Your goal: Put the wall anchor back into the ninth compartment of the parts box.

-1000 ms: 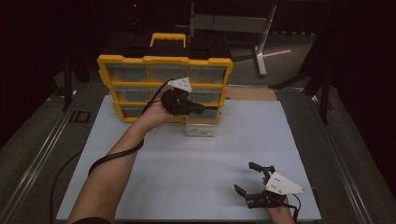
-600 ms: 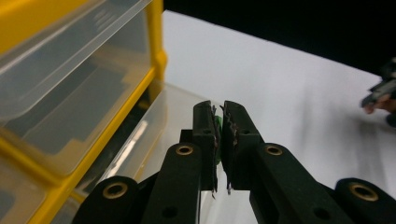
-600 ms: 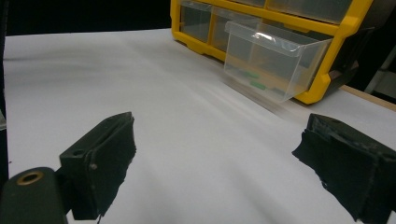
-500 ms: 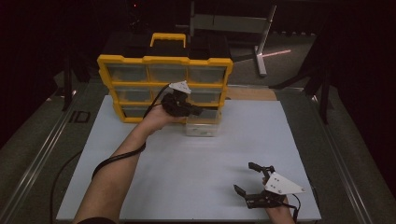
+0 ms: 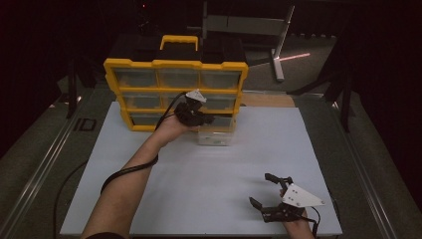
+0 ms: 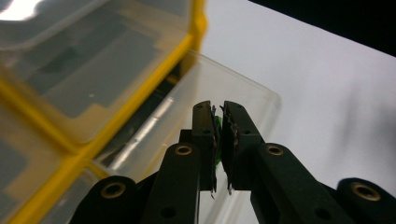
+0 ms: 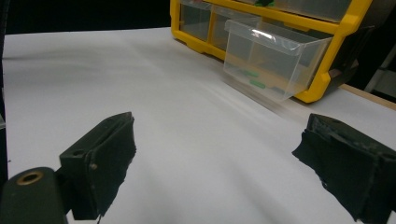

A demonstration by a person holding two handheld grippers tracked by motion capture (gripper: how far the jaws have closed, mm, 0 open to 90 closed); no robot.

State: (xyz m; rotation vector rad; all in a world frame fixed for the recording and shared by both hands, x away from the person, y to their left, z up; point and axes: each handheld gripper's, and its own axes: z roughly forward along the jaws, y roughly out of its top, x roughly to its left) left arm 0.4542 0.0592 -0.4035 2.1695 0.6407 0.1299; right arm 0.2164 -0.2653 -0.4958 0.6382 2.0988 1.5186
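A yellow organizer with clear drawers stands at the back of the white mat. Its lower right drawer is pulled out. My left gripper hovers over that open drawer, its jaws shut on a small green piece that peeks out between them. My right gripper rests open near the mat's front right, nothing between its jaws. From there the drawer shows a couple of green pieces lying inside.
The white mat covers most of the table, with dark table edges and rails on either side. A metal stand rises behind the organizer. The left gripper's cable trails along the forearm.
The left hand has shifted only slightly over the open drawer. The right gripper has stayed where it was.
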